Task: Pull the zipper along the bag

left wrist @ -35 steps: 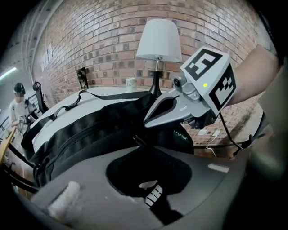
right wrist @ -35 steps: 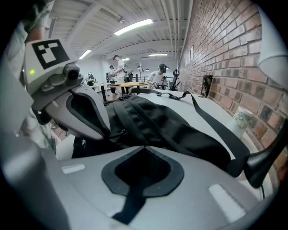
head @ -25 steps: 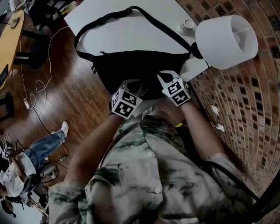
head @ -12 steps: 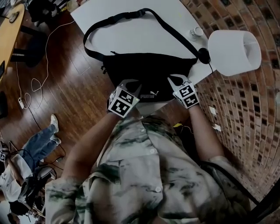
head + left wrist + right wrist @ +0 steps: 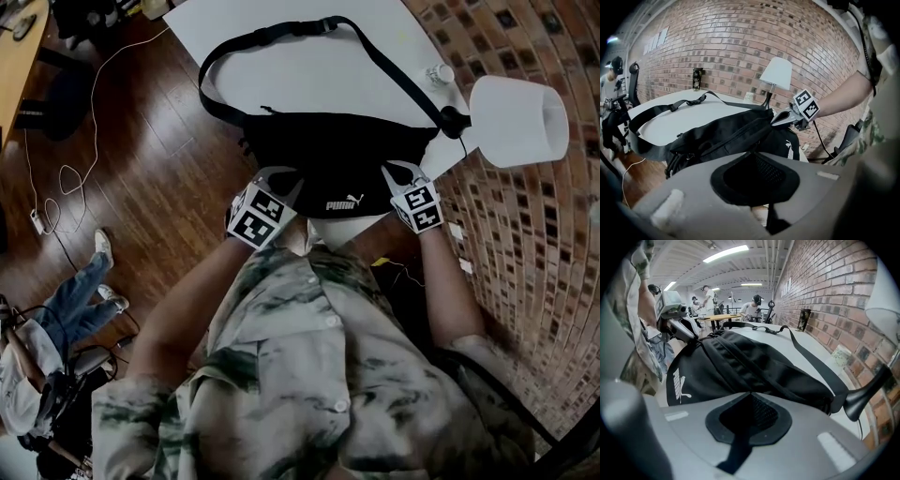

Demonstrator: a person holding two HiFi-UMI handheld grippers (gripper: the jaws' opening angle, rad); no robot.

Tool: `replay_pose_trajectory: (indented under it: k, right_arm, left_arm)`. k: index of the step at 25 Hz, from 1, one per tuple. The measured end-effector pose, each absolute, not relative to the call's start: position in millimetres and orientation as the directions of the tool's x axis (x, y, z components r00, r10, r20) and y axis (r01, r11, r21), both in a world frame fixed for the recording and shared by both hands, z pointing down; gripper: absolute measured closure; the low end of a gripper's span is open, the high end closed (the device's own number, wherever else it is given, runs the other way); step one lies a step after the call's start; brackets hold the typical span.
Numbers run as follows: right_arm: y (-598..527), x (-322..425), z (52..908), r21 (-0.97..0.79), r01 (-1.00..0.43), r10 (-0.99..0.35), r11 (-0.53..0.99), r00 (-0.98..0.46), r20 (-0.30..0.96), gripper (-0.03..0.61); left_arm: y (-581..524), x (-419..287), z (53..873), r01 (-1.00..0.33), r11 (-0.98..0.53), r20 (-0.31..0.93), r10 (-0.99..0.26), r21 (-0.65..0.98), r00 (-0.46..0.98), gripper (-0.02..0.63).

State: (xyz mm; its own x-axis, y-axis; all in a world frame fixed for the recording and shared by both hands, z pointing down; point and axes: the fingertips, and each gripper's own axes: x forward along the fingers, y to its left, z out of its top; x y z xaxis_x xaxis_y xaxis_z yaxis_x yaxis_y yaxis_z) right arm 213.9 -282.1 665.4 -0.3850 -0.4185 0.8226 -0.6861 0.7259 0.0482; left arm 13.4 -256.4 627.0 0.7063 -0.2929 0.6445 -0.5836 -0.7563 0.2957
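Note:
A black waist bag [image 5: 337, 159] with a white logo lies on the white table [image 5: 281, 66], its strap [image 5: 281, 33] looped behind it. My left gripper [image 5: 278, 176] is at the bag's near left corner and my right gripper [image 5: 398, 172] at its near right corner. In the left gripper view the jaws [image 5: 752, 153] are closed, their tip against the bag's fabric [image 5: 726, 133]. In the right gripper view the jaws [image 5: 750, 393] are likewise closed at the bag [image 5: 754, 362]. No zipper pull shows.
A white lamp [image 5: 520, 122] stands at the table's right corner beside a brick wall, with a small cup [image 5: 439, 73] behind it. Wood floor with cables lies to the left. A seated person [image 5: 56, 319] is at lower left.
The two grippers have spread apart along the bag's near edge, the right one moving toward the lamp end. The logo now shows between them.

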Motion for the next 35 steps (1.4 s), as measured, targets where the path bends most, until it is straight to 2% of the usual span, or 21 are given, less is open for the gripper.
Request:
replay_pose_trajectory:
  k: [15, 21, 26, 31, 35]
  right_arm:
    - [-283, 215, 663, 0.152, -0.746, -0.479, 0.649, -0.245, 0.843, 0.572]
    - [-283, 219, 655, 0.174, -0.81, -0.55, 0.56, -0.206, 0.809, 0.557]
    - [-259, 201, 623, 0.158, -0.825, -0.616, 0.542, -0.263, 0.742, 0.5]
    - [-197, 184, 590, 0.148, -0.826, -0.669, 0.544, -0.321, 0.67, 0.497]
    - [-113, 190, 554, 0.104, -0.843, -0.698, 0.528, -0.361, 0.618, 0.497]
  left_arm:
    - [-262, -28, 631, -0.553, -0.771, 0.605, -0.284, 0.317, 0.744, 0.584]
    - [-262, -26, 630, -0.525, -0.798, 0.578, -0.288, 0.296, 0.764, 0.569]
    - [-247, -40, 628, -0.547, -0.799, 0.6, -0.317, 0.248, 0.735, 0.525]
    - [-212, -59, 606, -0.594, -0.777, 0.589, -0.384, 0.209, 0.711, 0.525]
    - [-143, -47, 563, -0.604, -0.767, 0.543, -0.421, 0.214, 0.727, 0.525]
